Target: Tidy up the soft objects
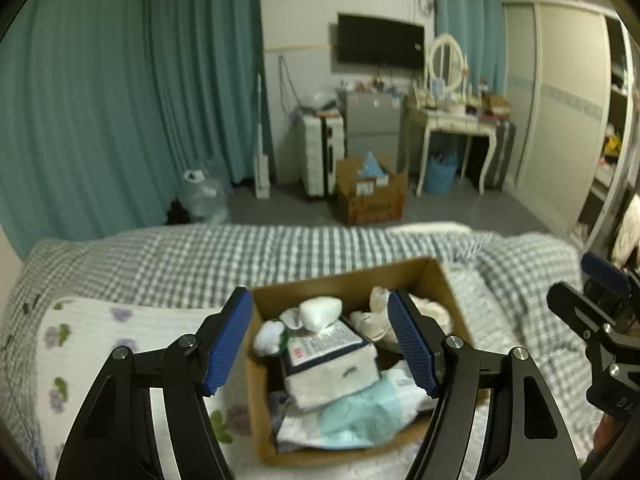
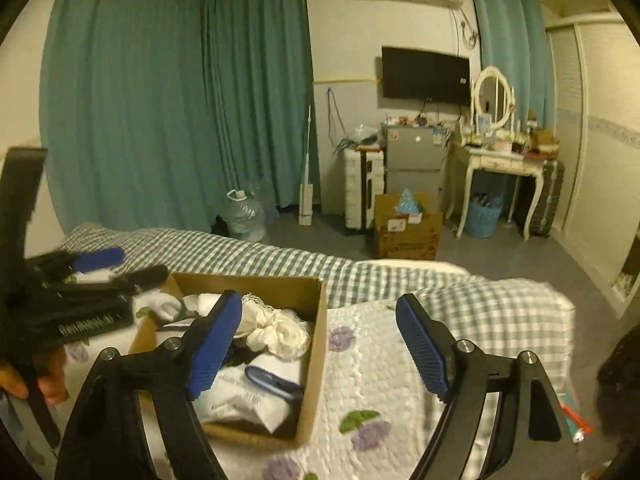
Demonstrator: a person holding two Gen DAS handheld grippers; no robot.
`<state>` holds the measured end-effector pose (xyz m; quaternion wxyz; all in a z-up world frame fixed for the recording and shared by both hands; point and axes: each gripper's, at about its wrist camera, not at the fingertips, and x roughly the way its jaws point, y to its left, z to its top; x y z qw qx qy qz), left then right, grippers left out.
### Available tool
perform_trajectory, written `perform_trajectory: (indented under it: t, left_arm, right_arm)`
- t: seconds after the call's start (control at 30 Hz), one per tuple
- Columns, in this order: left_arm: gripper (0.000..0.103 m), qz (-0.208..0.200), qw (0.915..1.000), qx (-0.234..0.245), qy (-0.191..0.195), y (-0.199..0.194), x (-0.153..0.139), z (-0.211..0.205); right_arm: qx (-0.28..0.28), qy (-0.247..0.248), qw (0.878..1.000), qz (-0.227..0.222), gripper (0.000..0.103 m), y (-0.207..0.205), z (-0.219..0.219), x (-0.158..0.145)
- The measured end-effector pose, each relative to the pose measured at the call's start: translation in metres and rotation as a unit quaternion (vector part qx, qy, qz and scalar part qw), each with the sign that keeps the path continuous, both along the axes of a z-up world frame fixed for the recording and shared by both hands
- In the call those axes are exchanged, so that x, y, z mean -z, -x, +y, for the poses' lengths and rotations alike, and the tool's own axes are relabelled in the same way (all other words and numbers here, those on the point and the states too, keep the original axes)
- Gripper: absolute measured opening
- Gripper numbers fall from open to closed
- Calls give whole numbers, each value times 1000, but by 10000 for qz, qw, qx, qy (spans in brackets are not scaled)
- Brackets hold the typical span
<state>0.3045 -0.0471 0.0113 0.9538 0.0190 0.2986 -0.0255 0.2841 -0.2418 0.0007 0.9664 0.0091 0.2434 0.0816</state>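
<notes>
A brown cardboard box sits on the bed and holds several soft things: white rolled socks, a tissue pack, a pale blue cloth and cream fabric. The box also shows in the right wrist view. My left gripper is open and empty, hovering just above the box. My right gripper is open and empty, above the box's right wall and the floral quilt. The right gripper shows at the right edge of the left wrist view; the left gripper shows in the right wrist view.
The box rests on a white floral quilt over a grey checked bed cover. Beyond the bed are teal curtains, a water jug, a floor box, a small fridge and a dressing table.
</notes>
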Motion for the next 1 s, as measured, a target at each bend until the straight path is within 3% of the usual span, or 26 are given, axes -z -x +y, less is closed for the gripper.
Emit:
perform_trajectory:
  t: [0.2, 0.3, 0.37, 0.43, 0.5, 0.73, 0.83, 1.0]
  left_arm:
    - [71, -828, 9956, -399, -168, 70, -60, 10]
    - [72, -1214, 9909, -550, -201, 109, -78, 14]
    - [91, -1459, 9877, -528, -175, 134, -83, 18]
    - [103, -1718, 9837, -524, -96, 156, -83, 23]
    - [103, -1948, 9797, -470, -17, 174, -77, 29]
    - [103, -1844, 9812, -564, 125, 174, -31, 46]
    - [103, -1751, 9814, -776, 149, 164, 3, 50]
    - [103, -1331, 9878, -802, -67, 140, 52, 48]
  right_arm:
    - [117, 570, 9969, -534, 87, 69, -2, -66]
    - [160, 626, 9942, -864, 96, 101, 2, -94]
    - [100, 562, 9932, -1016, 102, 120, 6, -109]
    - [73, 507, 9928, -1087, 103, 136, 12, -117]
    - [62, 486, 9917, -1187, 103, 149, 19, -119]
    - [158, 268, 9909, -1311, 103, 165, 35, -82]
    - [64, 96, 9913, -1312, 103, 156, 39, -47]
    - [74, 260, 9956, -898, 103, 116, 53, 15]
